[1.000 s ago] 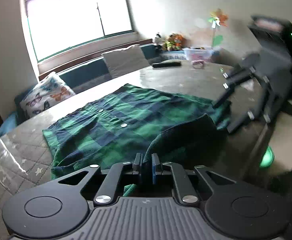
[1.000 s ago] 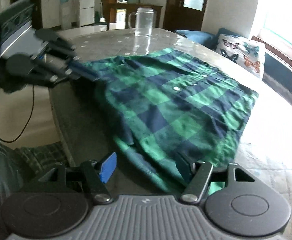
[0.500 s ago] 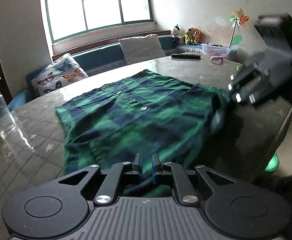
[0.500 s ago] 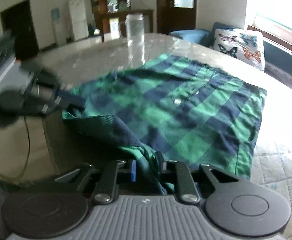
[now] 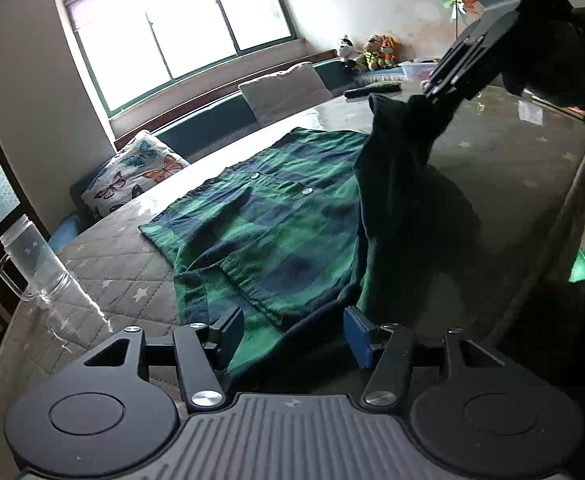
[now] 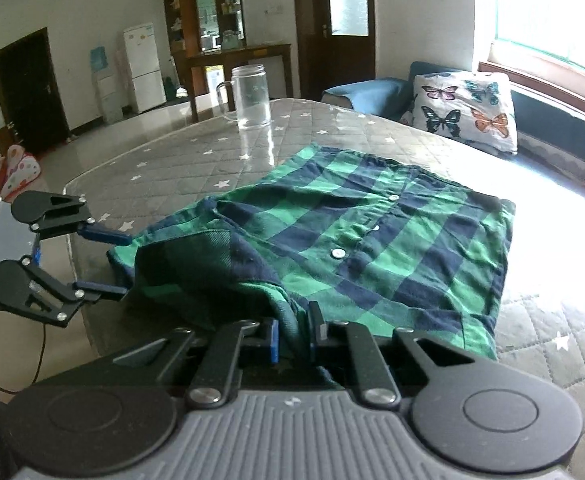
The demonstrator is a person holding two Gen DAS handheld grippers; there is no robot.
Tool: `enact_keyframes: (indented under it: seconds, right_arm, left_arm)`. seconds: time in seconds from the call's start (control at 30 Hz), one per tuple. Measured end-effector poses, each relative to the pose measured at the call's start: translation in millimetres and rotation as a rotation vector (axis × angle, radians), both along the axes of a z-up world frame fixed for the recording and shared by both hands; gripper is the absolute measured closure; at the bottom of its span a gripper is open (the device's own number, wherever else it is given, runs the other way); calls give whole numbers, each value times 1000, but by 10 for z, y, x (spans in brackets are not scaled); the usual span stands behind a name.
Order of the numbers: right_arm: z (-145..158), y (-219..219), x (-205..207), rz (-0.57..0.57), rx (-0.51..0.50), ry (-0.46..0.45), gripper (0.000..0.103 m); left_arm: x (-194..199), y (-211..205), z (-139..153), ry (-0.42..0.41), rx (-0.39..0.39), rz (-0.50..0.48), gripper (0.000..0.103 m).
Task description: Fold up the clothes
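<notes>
place: home living room | evidence: window bench cushions [image 6: 466, 110]; fridge [image 6: 143, 66]; soft toys [image 5: 376, 51]

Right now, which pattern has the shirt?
Green and navy checks on the shirt; clearest in the right wrist view.

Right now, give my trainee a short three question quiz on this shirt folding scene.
1. True or false: the right gripper is shut on the plaid shirt.
2. How do the left gripper jaws stand? A) apart B) pressed on cloth
3. What clear container stands on the quilted table?

Key: 1 true. 2 A; they have just been opening, with the shirt's hem lying between them. 3 the glass mug.
</notes>
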State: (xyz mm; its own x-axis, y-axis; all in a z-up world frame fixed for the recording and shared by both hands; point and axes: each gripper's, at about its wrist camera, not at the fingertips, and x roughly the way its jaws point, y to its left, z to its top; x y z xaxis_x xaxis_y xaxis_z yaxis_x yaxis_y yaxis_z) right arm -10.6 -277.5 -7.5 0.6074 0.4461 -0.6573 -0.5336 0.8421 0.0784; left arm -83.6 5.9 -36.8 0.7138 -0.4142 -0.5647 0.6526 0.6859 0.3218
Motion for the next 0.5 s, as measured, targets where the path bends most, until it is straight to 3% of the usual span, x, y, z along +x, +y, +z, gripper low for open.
enact_keyframes:
  seconds: [0.3, 0.4, 0.47, 0.5]
  right_arm:
    - [-5, -105, 21, -54, 46, 7, 92]
    - [-3, -123, 14, -61, 47, -7, 92]
    - [-30, -116, -1, -53, 46, -3, 92]
    - [-53, -109, -13, -48, 42, 0, 92]
  left_arm:
    - [-68, -95, -73, -22, 53, -69, 34]
    - [-26, -162, -108, -61, 73, -46, 35]
    - [69, -183, -120, -54, 70, -15, 50]
    - [123, -190, -128, -47, 70, 2, 66]
